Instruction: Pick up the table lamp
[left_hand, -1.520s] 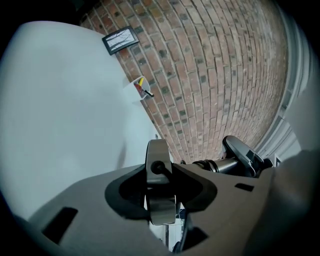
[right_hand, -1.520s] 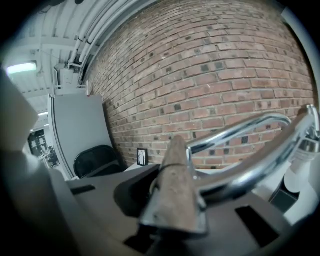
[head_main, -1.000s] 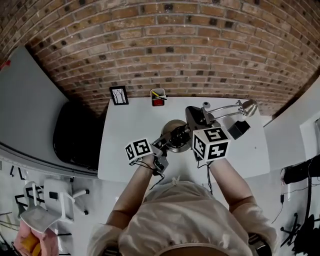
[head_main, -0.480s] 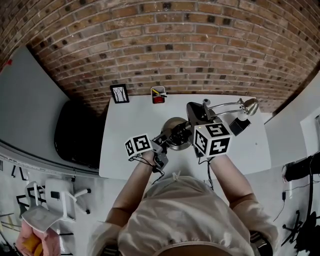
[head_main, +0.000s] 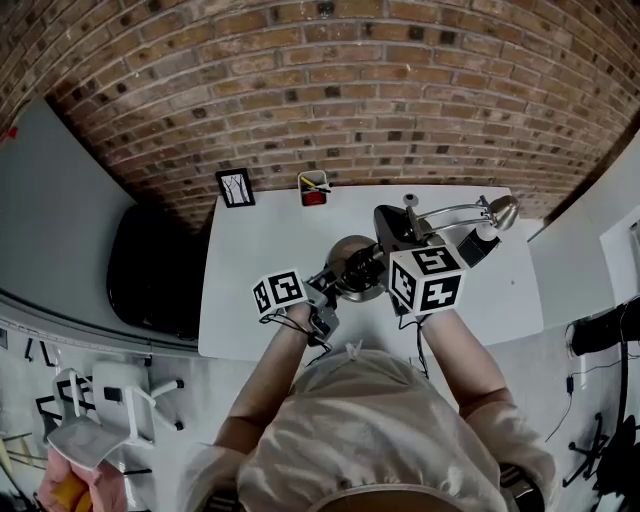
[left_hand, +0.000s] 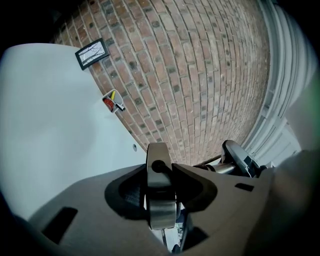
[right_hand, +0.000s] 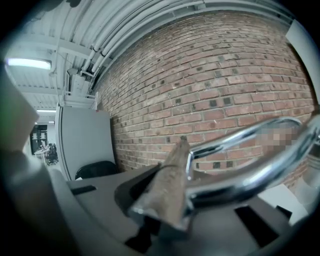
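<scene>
Tools on both sides hold the table lamp over the white tabletop, close to the person's edge of it. Its round base stands edge-on between the jaws of the left tool, which are clamped on the rim. To the right, the right tool has its jaws pinched almost together on the thin chrome arm. From there the arm reaches right to the lamp head. Whether the base touches the tabletop cannot be told.
</scene>
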